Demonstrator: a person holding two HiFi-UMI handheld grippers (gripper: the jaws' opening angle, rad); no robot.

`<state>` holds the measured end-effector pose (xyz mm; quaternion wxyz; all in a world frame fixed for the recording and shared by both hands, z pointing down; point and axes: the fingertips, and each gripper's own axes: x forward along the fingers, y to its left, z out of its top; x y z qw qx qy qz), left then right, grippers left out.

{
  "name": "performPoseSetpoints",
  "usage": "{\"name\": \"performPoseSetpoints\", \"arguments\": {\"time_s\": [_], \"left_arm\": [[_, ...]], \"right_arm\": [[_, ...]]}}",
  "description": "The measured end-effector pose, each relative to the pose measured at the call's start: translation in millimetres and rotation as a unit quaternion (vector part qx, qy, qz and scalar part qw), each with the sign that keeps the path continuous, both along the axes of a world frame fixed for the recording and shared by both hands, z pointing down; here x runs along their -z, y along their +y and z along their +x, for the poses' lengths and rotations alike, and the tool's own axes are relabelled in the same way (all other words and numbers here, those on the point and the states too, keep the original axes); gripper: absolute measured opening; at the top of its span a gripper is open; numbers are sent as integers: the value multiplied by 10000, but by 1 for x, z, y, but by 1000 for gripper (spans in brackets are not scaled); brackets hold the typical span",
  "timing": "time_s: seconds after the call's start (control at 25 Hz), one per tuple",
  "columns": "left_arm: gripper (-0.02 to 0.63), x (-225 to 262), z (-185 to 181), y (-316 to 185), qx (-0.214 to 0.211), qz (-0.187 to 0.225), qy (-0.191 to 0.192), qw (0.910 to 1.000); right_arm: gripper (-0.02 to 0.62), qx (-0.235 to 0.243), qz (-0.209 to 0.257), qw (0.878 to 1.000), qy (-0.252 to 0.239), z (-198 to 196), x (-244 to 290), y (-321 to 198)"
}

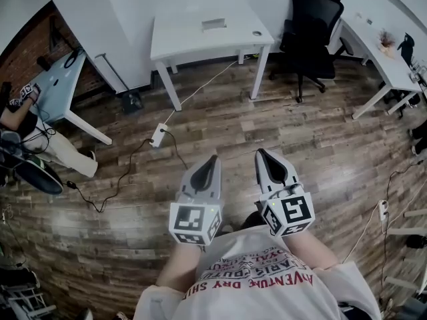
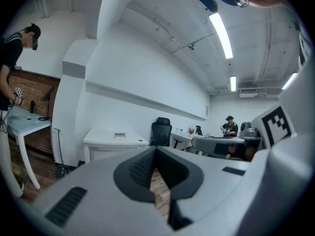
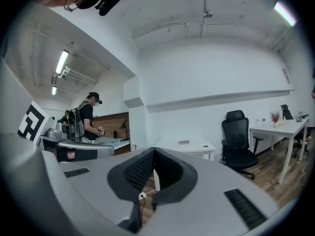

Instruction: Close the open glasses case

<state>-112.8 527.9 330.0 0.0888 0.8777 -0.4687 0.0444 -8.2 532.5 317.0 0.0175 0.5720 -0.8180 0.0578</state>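
No glasses case shows clearly in any view. A small grey box-like object [image 1: 213, 24] lies on the white table [image 1: 200, 42] across the room; I cannot tell what it is. It also appears as a small grey object [image 2: 119, 134] in the left gripper view and as the same grey object [image 3: 183, 142] in the right gripper view. My left gripper [image 1: 212, 159] and right gripper [image 1: 261, 153] are held side by side near the chest, over the wooden floor, pointing at that table. On the left gripper [image 2: 155, 149] and the right gripper [image 3: 154, 149] the jaws meet at the tips with nothing between them.
A black office chair [image 1: 312, 19] stands right of the white table, and a long white desk [image 1: 380, 52] runs along the right wall. At the left a person [image 1: 27, 139] is beside a pale blue table [image 1: 57, 85]. A power strip [image 1: 159, 135] and cables lie on the floor.
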Motion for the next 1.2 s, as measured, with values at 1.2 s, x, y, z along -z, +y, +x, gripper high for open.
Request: {"name": "performPoseSetpoints", "arguments": {"time_s": [1.2], "left_arm": [[5,-14,130,-373,851,-354,31,9957]], "right_arm": [[12,1018,-420,9939,-91,141,-20,-400]]}}
